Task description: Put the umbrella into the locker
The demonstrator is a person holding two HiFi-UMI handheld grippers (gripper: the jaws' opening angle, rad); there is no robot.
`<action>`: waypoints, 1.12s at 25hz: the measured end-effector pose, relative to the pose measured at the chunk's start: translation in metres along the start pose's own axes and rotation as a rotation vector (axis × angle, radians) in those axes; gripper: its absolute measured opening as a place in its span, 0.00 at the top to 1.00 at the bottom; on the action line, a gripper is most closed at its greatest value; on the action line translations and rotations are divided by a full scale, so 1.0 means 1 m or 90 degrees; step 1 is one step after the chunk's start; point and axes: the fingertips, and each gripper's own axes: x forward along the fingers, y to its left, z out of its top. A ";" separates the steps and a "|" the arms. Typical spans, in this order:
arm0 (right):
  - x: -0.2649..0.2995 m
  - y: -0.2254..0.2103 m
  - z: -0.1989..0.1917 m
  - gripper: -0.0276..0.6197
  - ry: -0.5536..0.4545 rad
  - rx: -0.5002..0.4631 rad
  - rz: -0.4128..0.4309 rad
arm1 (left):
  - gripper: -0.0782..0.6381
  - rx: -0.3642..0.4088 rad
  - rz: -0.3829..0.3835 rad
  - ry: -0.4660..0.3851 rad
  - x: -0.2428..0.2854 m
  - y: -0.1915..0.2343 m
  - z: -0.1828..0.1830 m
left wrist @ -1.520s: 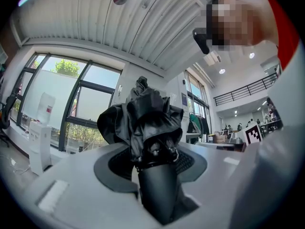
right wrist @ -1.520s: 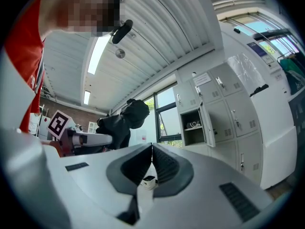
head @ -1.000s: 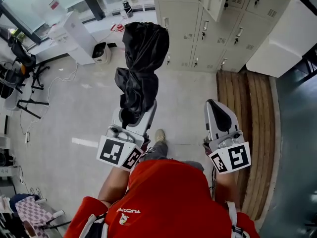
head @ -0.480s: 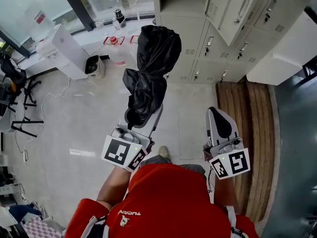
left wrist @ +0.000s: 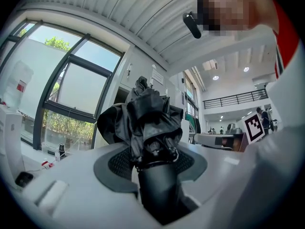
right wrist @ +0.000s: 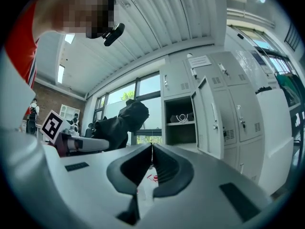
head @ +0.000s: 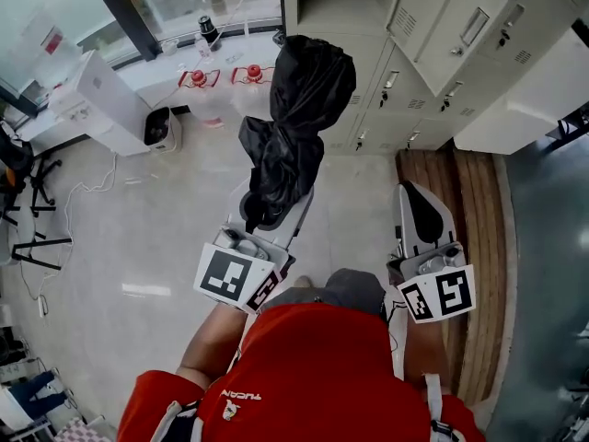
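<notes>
A folded black umbrella (head: 293, 127) sticks out level from my left gripper (head: 267, 212), which is shut on its black handle (left wrist: 157, 190); its bunched canopy (left wrist: 143, 118) fills the left gripper view. My right gripper (head: 421, 212) is shut and empty, its pads meeting tip to tip (right wrist: 151, 149). The grey lockers (head: 433, 53) stand ahead. One locker (right wrist: 180, 120) has its door (right wrist: 209, 113) swung open, with a shelf and a white cable inside. Both grippers point at the locker bank, the umbrella's tip close to the open locker.
A wooden bench (head: 460, 247) runs along the right beside the lockers. A white box unit (head: 115, 99) and a small white bin (head: 158, 129) stand at the left by the windows. Red items (head: 248, 72) lie on the sill. Stands and cables clutter the far left.
Both grippers and the umbrella have advanced toward the lockers, which now sit nearer and larger. The grip on the umbrella is unchanged.
</notes>
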 end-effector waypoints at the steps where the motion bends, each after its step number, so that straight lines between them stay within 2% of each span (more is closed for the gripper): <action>1: 0.003 -0.003 0.001 0.95 0.001 -0.004 0.000 | 0.63 -0.002 -0.002 0.004 0.004 0.000 -0.002; 9: 0.043 -0.025 0.000 0.95 -0.008 -0.046 0.022 | 0.63 -0.008 0.010 0.023 0.043 0.020 -0.015; 16: 0.095 -0.070 0.010 0.95 -0.030 -0.093 0.041 | 0.63 0.004 0.019 0.028 0.110 0.046 -0.014; 28: 0.175 -0.139 -0.001 0.95 -0.029 -0.045 0.093 | 0.63 -0.027 0.058 0.072 0.232 0.083 -0.033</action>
